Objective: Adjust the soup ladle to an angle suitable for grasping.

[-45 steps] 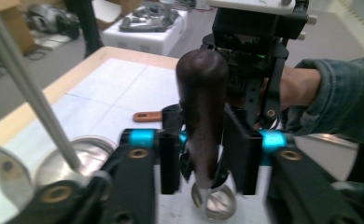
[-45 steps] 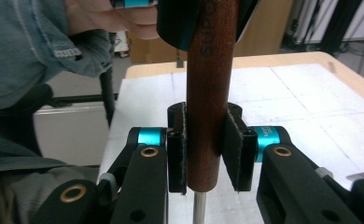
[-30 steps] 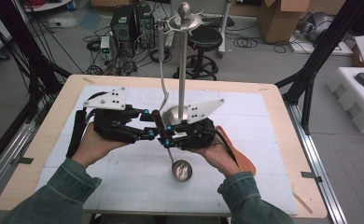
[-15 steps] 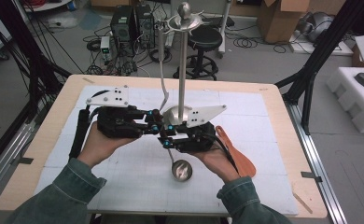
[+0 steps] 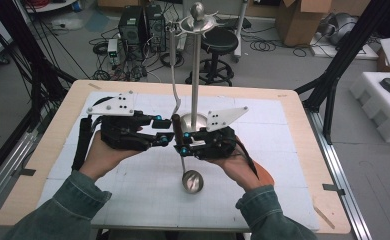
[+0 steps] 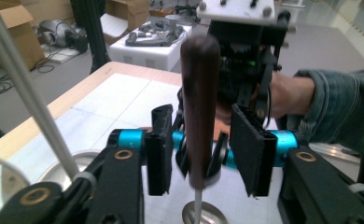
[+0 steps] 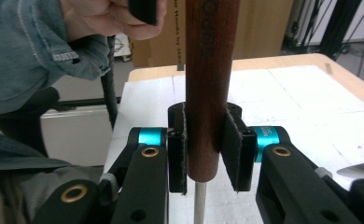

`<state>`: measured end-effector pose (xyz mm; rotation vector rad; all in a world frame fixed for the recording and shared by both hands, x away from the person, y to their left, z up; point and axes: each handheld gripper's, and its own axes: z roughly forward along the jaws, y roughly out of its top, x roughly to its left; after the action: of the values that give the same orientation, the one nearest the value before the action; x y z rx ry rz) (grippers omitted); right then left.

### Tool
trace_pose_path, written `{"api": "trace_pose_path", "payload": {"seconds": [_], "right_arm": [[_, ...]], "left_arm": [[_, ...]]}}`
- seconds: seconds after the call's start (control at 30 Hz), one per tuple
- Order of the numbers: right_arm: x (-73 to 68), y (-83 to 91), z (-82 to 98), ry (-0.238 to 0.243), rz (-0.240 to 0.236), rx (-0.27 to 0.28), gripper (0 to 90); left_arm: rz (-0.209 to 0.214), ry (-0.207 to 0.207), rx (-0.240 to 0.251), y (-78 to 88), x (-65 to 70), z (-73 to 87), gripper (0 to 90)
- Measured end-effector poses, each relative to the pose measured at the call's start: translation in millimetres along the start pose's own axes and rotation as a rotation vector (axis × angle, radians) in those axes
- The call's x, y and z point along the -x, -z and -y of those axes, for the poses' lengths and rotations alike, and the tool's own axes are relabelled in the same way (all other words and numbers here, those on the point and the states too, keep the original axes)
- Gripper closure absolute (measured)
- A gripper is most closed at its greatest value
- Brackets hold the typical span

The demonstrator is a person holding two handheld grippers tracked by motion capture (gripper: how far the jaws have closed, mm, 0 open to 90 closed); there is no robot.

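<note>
Little has shifted since the earlier frames. The left tongs (image 5: 166,130) have just been opening, and their pads now stand released on either side of the ladle (image 5: 175,124), with a gap showing on both sides of its dark wooden handle in the left gripper view. The ladle is upright over the middle of the surface (image 5: 283,150). Its bowl (image 5: 192,181) hangs low toward the near edge, and I cannot tell whether it touches. The bowl looks shiny and empty. The right tongs (image 5: 181,142) are clenched on the lower end of the handle, both pads pressing the wood.

Behind the hands, toward the far edge, rises a metal stand (image 5: 196,65). A slim utensil (image 5: 174,80) already hangs from a hook on its left side.

At the right, an orange thing (image 5: 264,175) lies partly under the right hand.

Judging from this, the work is about halfway along. The ladle is lifted and now carried by the right side alone, but it is not yet hung on a free hook of the stand.
</note>
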<state>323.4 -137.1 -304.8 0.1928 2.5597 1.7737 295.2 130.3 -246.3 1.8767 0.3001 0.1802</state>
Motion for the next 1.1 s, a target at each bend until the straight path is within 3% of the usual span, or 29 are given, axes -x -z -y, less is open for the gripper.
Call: {"api": "trace_pose_path", "payload": {"seconds": [0.3,0.67,0.83,1.1], "right_arm": [[12.7,24.5,-1.9,-0.016,0.016,0.000,74.2],[32.1,60.7,-2.3,-0.032,0.058,0.025,74.2],[39.8,77.5,-5.3,-0.040,0.100,0.025,74.2],[46.4,92.7,-6.7,-0.053,0.129,0.035,74.2]], "left_arm": [[-0.027,0.014,0.003,13.8,-3.3,14.0,52.6],[-0.056,0.051,0.005,31.0,-7.9,47.7,45.7],[-0.081,0.067,0.005,40.8,-9.2,62.5,42.3],[-0.122,0.104,-0.009,51.6,-12.4,83.3,35.8]]}}
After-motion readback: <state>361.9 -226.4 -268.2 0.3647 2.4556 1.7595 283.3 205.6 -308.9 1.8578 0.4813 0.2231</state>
